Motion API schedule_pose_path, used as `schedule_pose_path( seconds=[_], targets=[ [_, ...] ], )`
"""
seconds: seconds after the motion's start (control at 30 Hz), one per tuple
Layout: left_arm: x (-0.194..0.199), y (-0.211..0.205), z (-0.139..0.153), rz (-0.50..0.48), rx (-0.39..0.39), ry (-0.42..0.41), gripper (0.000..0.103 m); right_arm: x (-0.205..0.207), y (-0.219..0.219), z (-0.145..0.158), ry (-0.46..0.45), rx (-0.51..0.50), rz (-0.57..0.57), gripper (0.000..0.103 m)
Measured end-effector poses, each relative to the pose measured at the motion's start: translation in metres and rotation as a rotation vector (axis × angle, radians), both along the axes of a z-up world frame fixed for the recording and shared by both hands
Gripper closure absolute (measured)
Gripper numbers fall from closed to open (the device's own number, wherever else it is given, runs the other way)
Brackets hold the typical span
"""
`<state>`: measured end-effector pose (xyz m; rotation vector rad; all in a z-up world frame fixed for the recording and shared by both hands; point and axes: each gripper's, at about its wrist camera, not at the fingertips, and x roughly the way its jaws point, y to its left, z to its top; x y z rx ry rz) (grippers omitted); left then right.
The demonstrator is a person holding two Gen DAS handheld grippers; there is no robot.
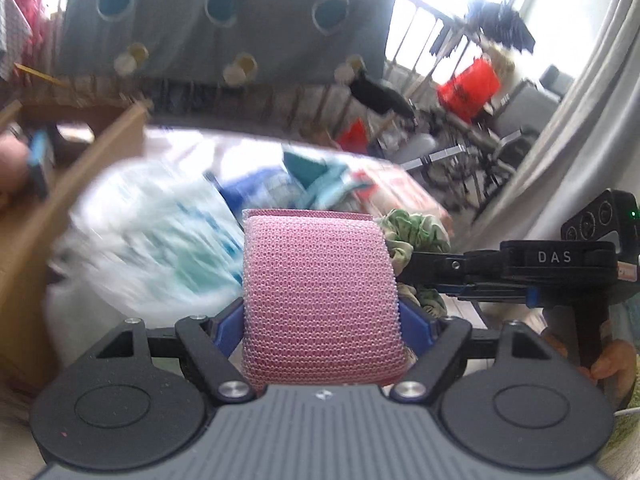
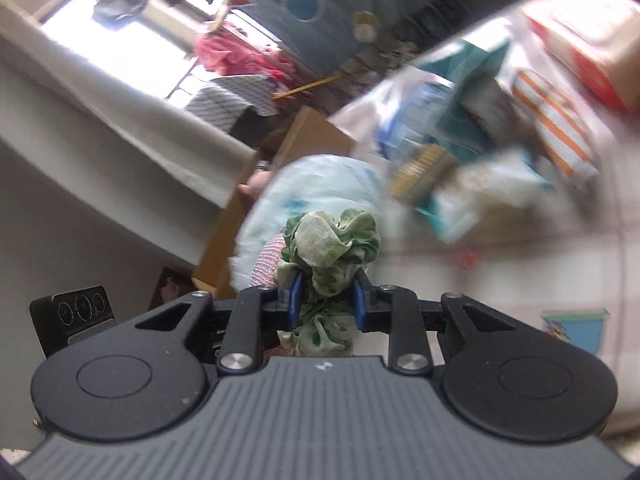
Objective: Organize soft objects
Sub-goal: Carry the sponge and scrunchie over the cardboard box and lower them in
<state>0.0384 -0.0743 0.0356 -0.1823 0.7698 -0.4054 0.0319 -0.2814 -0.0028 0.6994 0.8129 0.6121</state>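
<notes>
- A pink mesh sponge (image 1: 320,300) is pinched between the jaws of the left gripper (image 1: 322,320); it fills the gap between the two blue pads and stands well above them.
- The same sponge (image 2: 268,260) is seen in the right wrist view as a pink patch just left of the right gripper's load.
- A crumpled green and white cloth (image 2: 332,248) is pinched between the blue pads of the right gripper (image 2: 327,300), with folds bulging above the jaws and a tail hanging below them.
- In the left wrist view the cloth (image 1: 416,236) is seen just right of the sponge, held at the tip of the right gripper (image 1: 412,268), which reaches in from the right.
- The two held things are close together, almost touching.
- Behind them a white plastic bag with blue print (image 1: 156,224) is shown, blurred.
- A cardboard box (image 1: 60,184) lies to the left of the bag.
- A heap of blurred packets and fabrics (image 2: 480,128) is spread on a pale tiled surface (image 2: 520,264).
- A grey hanging cloth with teal circles (image 1: 224,20) fills the background.
</notes>
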Motion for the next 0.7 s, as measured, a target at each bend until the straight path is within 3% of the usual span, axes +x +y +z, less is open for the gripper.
schedule_pose_path(
  seconds=[0.13, 0.33, 0.5, 0.7],
  targets=[
    [0.007, 0.045, 0.039, 0.092, 0.014, -0.077, 0.023, 0.033, 0.045, 0.046, -0.083, 0.012, 0.102, 0.079],
    [0.067, 0.122, 0.063, 0.193, -0.008, -0.060, 0.023, 0.114, 0.134, 0.102, -0.128, -0.039, 0.220, 0.079],
    [0.148, 0.179, 0.042, 0.253, -0.045, 0.026, 0.023, 0.201, 0.200, 0.116, -0.078, -0.142, 0.236, 0.079],
    [0.227, 0.224, -0.006, 0.301, -0.086, 0.132, 0.023, 0.301, 0.261, 0.088, 0.031, -0.265, 0.232, 0.079]
  ],
)
